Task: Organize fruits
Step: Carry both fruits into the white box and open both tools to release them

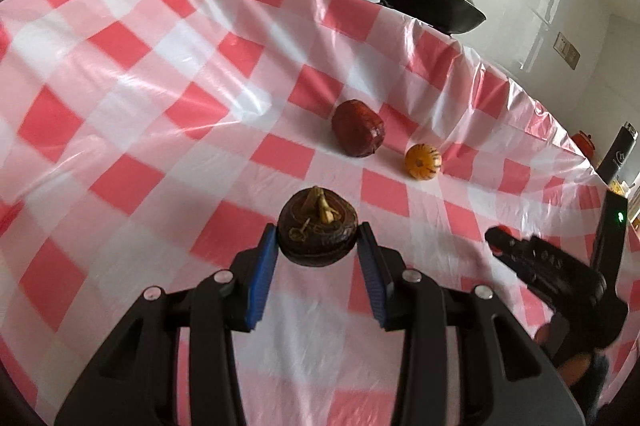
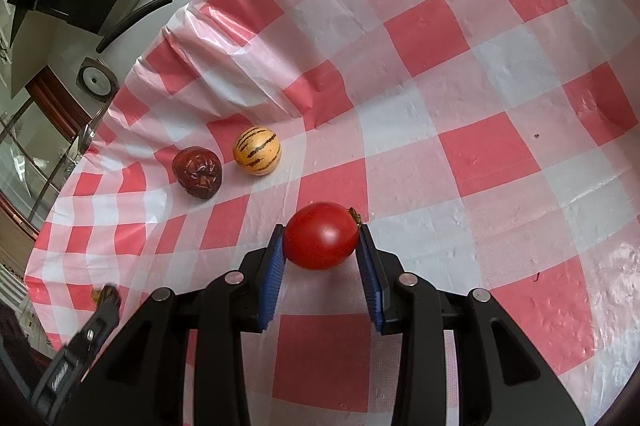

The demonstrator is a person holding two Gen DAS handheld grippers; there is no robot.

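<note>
The left gripper [image 1: 318, 246] is gripping a dark brown fruit [image 1: 317, 226] while the wrinkled red fruit [image 1: 358, 134] and striped orange fruit [image 1: 423, 162] are lying ahead, slightly rightward, on the checked cloth [image 1: 140, 106].

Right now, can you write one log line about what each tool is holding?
left tool: shut on dark brown fruit | right tool: shut on red tomato | on checked cloth: striped yellow fruit, wrinkled dark red fruit

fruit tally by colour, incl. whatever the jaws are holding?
Dark brown, with stem, in the left gripper: 1
Bright red, in the right gripper: 1
Dark red, wrinkled, on the cloth: 1
Yellow-orange, dark stripes, on the cloth: 1
Total: 4
</note>
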